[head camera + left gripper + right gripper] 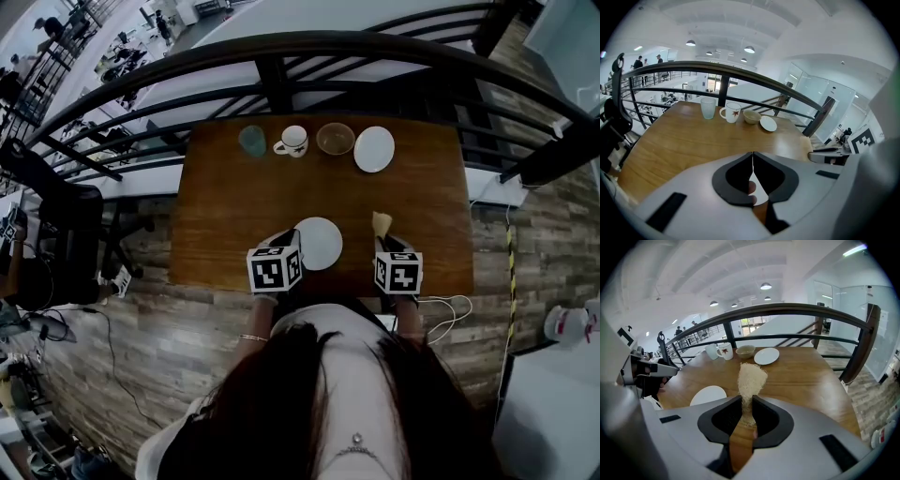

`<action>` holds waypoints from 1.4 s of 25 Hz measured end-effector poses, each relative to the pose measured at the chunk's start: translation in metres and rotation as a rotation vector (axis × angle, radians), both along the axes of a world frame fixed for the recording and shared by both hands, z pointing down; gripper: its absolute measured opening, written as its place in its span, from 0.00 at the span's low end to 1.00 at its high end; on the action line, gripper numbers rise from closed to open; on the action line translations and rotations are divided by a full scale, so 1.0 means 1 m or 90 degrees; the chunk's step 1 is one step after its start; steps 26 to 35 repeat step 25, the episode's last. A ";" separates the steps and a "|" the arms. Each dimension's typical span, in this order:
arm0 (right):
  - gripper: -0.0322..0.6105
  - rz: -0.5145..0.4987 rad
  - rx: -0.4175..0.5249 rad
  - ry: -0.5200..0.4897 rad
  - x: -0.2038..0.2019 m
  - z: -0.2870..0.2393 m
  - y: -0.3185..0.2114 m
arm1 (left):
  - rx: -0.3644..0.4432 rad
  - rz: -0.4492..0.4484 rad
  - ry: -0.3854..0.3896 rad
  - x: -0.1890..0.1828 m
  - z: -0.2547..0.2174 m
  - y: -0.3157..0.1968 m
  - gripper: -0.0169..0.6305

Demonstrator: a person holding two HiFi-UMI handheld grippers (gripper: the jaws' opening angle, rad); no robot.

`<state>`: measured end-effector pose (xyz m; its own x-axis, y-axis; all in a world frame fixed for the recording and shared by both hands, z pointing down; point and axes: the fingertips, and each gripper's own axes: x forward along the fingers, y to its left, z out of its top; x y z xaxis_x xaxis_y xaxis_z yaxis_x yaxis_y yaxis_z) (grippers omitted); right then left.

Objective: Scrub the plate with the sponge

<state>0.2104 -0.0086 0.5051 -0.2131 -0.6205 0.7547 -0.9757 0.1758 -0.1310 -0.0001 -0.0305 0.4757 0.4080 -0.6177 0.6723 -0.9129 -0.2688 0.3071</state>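
A white plate lies on the wooden table near its front edge. My left gripper is at the plate's left rim. In the left gripper view its jaws are shut, with a white sliver of the plate showing between them. To the plate's right, my right gripper is shut on the lower end of a pale fibrous sponge. The sponge sticks up past the jaws, off the plate.
Along the table's far edge stand a glass, a mug, a bowl and a second white plate. A dark curved railing runs behind the table. A black office chair stands to the left.
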 end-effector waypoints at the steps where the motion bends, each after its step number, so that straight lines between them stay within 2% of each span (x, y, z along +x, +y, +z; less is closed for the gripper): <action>1: 0.19 -0.002 0.000 -0.001 0.000 0.001 -0.001 | -0.001 -0.003 -0.001 -0.001 0.001 0.000 0.05; 35: 0.19 -0.021 -0.009 -0.010 -0.010 0.009 -0.006 | -0.010 -0.036 0.000 -0.018 0.004 0.000 0.05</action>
